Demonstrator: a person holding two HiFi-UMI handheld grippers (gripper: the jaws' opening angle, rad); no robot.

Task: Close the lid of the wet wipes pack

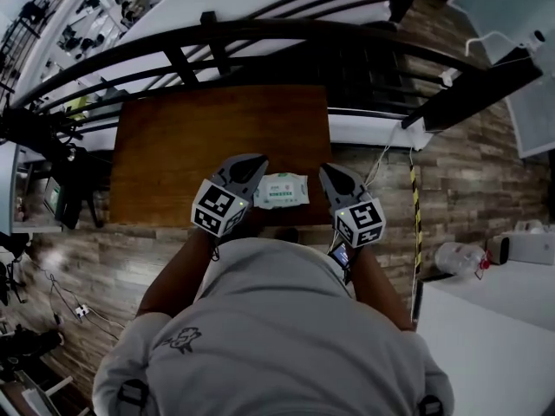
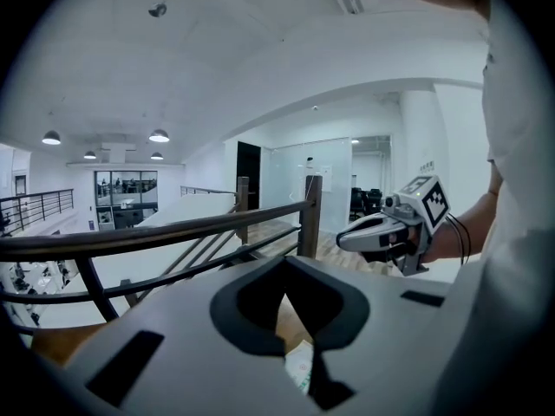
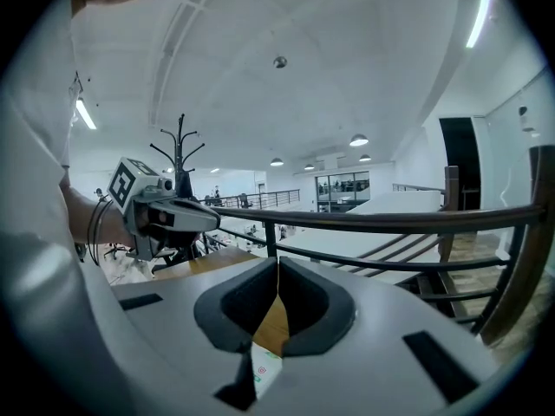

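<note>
Head view: wet wipes pack (image 1: 281,191) lies lengthwise between your left claw (image 1: 252,166) and right claw (image 1: 329,175), both pressed together and empty, by the worktop's (image 1: 173,146) near edge.

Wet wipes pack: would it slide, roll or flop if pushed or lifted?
The wet wipes pack lies flat on the table, so it would likely slide, not roll. Its soft-looking wrapper probably sags if lifted by one end.

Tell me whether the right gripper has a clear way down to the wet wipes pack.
Probably yes. The right gripper hangs just beside the wet wipes pack, jaws shut and empty, and nothing lies between them on the table.
</note>
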